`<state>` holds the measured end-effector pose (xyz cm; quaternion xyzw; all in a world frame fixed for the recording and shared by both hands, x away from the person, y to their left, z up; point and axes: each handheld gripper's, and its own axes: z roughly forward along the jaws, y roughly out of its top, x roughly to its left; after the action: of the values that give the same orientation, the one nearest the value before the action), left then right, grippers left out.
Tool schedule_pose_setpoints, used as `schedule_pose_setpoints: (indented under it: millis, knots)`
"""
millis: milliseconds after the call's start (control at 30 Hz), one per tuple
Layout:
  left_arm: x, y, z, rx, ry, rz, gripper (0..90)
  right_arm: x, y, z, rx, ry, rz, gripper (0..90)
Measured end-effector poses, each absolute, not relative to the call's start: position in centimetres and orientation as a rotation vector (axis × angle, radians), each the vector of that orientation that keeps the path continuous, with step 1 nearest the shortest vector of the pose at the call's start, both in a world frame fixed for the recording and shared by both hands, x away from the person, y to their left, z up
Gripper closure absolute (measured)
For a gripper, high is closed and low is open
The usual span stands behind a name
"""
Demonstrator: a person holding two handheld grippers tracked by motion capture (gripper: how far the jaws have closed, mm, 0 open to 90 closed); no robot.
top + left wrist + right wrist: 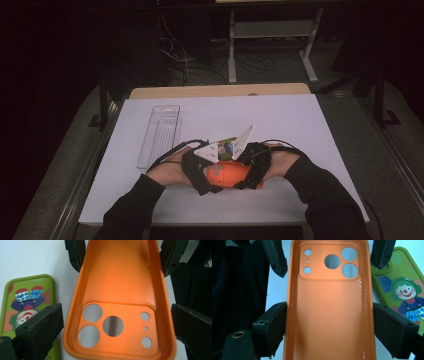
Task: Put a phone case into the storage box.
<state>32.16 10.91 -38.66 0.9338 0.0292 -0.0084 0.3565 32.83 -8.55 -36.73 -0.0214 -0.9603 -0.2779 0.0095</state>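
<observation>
Orange phone case (329,310) above worktop (300,130), clamped at long edges by right gripper (329,325). Left gripper (117,322) straddles camera-hole end, pads clear: open. Green case (27,305) partly hidden behind jaw; clear tray (160,132) well apart.

Orange case (329,315); green case (404,287) with clown print.

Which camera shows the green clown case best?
The right gripper view: the green case shows its clown face and body clearly. The left gripper view has it partly behind a jaw; the high view shows just a sliver.
</observation>
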Motion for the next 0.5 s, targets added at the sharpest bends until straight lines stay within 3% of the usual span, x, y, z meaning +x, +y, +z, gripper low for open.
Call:
schedule_pose_setpoints:
  millis: [233, 500]
  knots:
    - [31.96, 10.5, -39.03, 2.423, 0.062, -0.04, 0.0, 32.68, -8.28, -36.63, -0.047, -2.995, -0.876, 15.2]
    - [31.87, 10.41, -39.11, 2.413, 0.046, -0.042, 6.2, 32.71, -8.2, -36.69, -0.038, -2.984, -0.88, 15.2]
